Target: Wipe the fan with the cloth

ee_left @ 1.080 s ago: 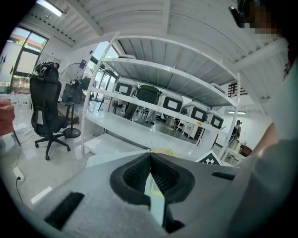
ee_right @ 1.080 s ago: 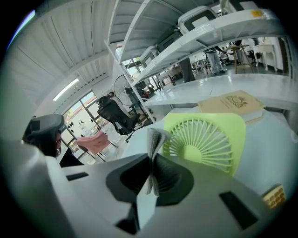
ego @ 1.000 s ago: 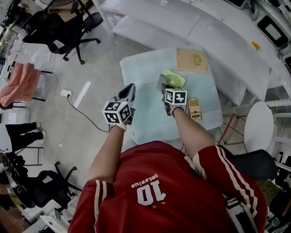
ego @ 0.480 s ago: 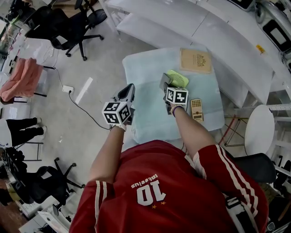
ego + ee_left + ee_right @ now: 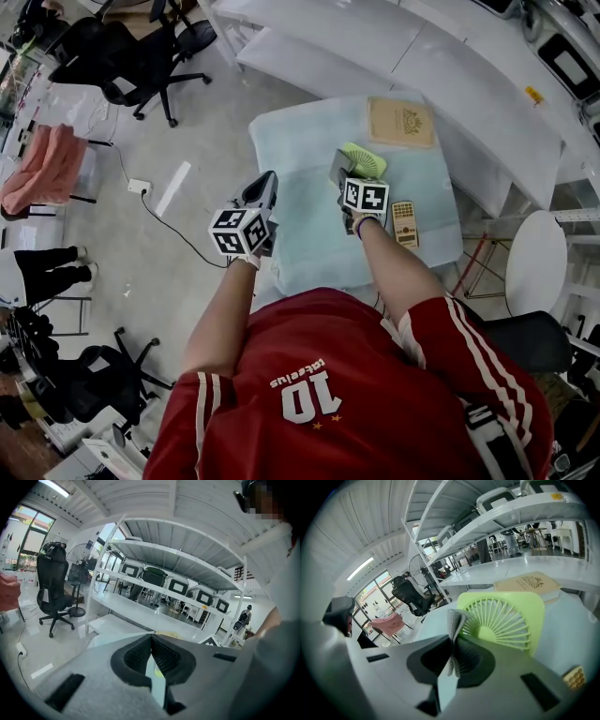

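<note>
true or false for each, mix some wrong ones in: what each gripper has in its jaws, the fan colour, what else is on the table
1. The right gripper is shut on a grey cloth. True.
2. The fan is blue. False: it is light green.
3. The left gripper holds the fan. False: its jaws are together with nothing between them, and the fan sits on the table by the right gripper.
4. A tan book lies on the table beyond the fan. True.
5. A remote lies on the table to the person's right of the right gripper. True.
</note>
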Available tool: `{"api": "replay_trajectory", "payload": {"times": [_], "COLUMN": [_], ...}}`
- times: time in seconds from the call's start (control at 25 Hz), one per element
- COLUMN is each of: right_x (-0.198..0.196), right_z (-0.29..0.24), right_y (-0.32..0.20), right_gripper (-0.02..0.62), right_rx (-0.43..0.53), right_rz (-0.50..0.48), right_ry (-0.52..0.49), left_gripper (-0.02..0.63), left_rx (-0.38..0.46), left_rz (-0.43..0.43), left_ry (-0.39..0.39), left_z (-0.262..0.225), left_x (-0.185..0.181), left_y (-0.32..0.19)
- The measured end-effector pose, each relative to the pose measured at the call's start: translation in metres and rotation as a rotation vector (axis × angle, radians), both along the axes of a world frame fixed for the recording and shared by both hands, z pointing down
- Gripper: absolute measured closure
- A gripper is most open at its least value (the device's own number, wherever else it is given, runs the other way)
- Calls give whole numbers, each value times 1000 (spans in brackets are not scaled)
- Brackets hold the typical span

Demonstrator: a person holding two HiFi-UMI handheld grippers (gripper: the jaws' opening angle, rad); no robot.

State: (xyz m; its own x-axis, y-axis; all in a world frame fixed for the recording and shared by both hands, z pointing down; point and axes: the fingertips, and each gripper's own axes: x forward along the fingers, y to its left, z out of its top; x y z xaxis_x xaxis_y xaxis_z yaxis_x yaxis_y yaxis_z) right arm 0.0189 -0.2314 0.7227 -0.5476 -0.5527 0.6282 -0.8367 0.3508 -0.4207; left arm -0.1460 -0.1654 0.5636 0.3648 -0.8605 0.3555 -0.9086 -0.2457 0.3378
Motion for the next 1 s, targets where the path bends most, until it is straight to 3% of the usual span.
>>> {"api": "replay_trajectory", "payload": {"times": [1.0], "right_x": [14], "right_z": [-1], "right_y": [6], "right_gripper": [572], "right_rx": [-5], "right_rz": [9], "right_ry": [6], "left_gripper": [600], "left_rx": [-17], "left_rz": [36], "left_ry": [-7], "left_z": [4], "left_x": [16], "left_y": [1]}}
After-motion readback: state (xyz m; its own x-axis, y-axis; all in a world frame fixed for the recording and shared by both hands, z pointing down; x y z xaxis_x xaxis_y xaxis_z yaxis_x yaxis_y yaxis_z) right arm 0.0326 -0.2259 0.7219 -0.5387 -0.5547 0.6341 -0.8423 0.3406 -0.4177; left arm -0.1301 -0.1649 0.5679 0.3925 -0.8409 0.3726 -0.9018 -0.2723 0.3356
